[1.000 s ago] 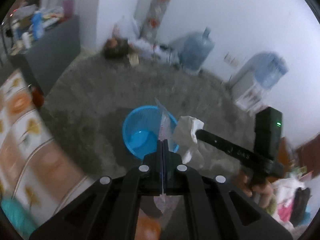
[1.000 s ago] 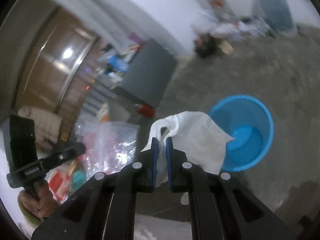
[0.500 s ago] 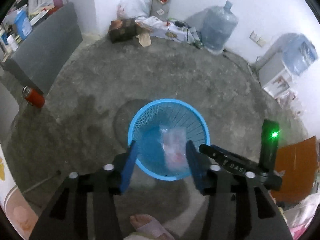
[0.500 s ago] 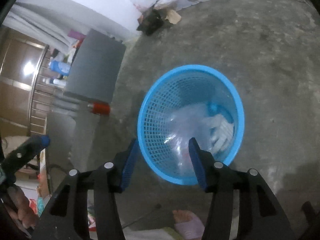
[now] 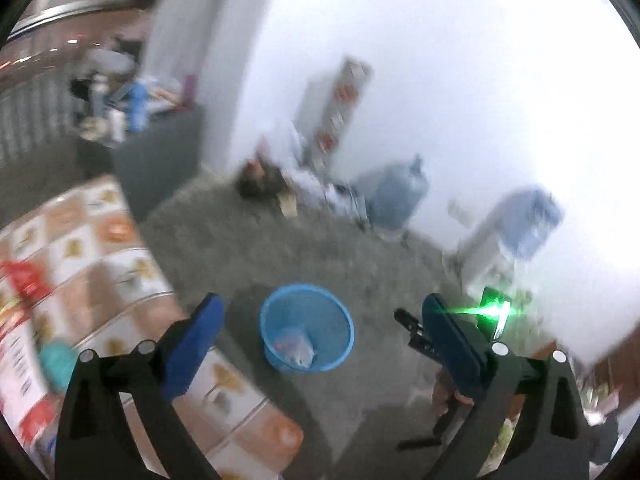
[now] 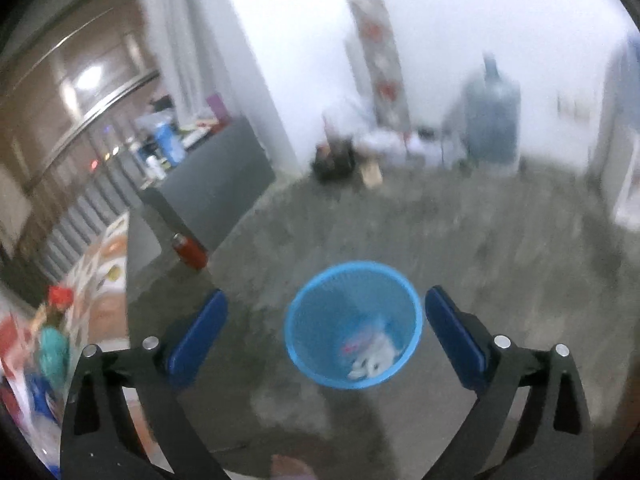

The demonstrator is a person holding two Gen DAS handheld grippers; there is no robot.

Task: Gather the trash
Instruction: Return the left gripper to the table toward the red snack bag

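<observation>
**Both grippers empty above the blue basket**

A round blue plastic mesh waste basket (image 6: 354, 326) stands on the grey concrete floor (image 6: 480, 248), low in the middle of both views. Inside lie a crumpled white plastic bag (image 6: 376, 358) and a clear plastic wrapper with red print (image 5: 294, 344), both at the bottom. The left gripper (image 5: 320, 320) is spreading its blue-padded jaws wide, with nothing between them; the basket shows through the gap. The right gripper (image 6: 326, 318) is likewise opening wide and holds nothing. A large blue water jug (image 6: 494, 120) stands against the white wall at upper right.
</observation>
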